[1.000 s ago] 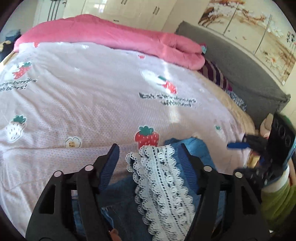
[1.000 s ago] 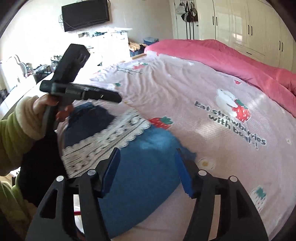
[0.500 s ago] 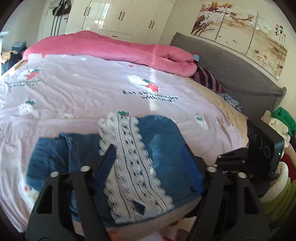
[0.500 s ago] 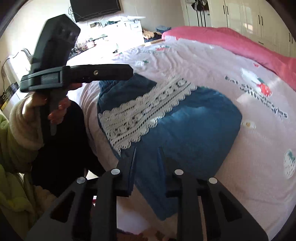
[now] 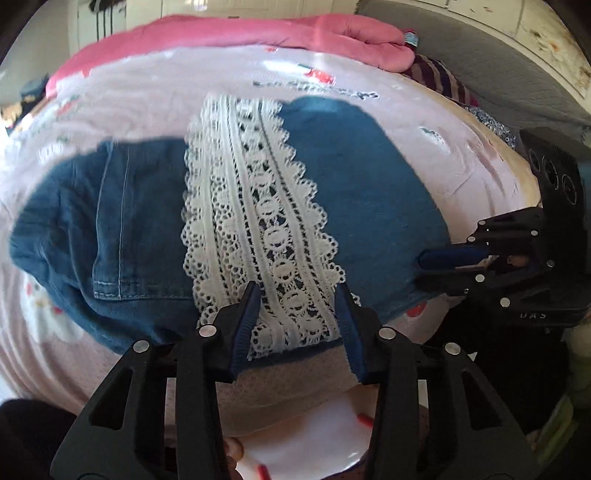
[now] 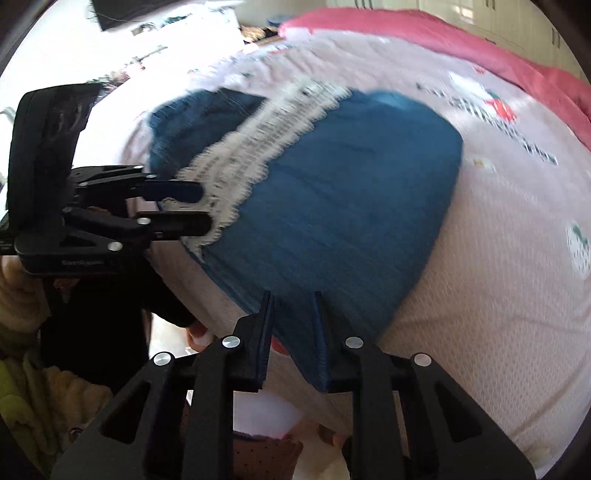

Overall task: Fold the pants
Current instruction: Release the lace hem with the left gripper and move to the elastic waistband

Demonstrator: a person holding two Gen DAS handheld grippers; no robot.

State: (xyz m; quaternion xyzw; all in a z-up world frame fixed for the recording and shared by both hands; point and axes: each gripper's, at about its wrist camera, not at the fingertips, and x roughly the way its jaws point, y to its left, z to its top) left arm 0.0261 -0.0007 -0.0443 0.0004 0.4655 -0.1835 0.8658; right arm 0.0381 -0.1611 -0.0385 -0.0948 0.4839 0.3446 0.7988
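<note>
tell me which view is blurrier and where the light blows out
Right wrist view: heavy motion smear, the lace strip on the jeans streaked, the upper left corner washed out white. Left wrist view: sharper, lace holes readable, mild blur toward the edges, glare on the bedsheet; fisheye bends both.

Home bedroom, strawberry-print bedspread (image 5: 369,74), pink duvet (image 5: 258,33), grey headboard (image 5: 480,55), white wardrobes (image 6: 517,14)

The right gripper's (image 5: 436,258) black body, seen from the left wrist view, bears pale letters that read "UAS". Dark print on the pink strawberry bedsheet (image 6: 498,258) and the left gripper's (image 6: 192,206) label are too blurred to read.
</note>
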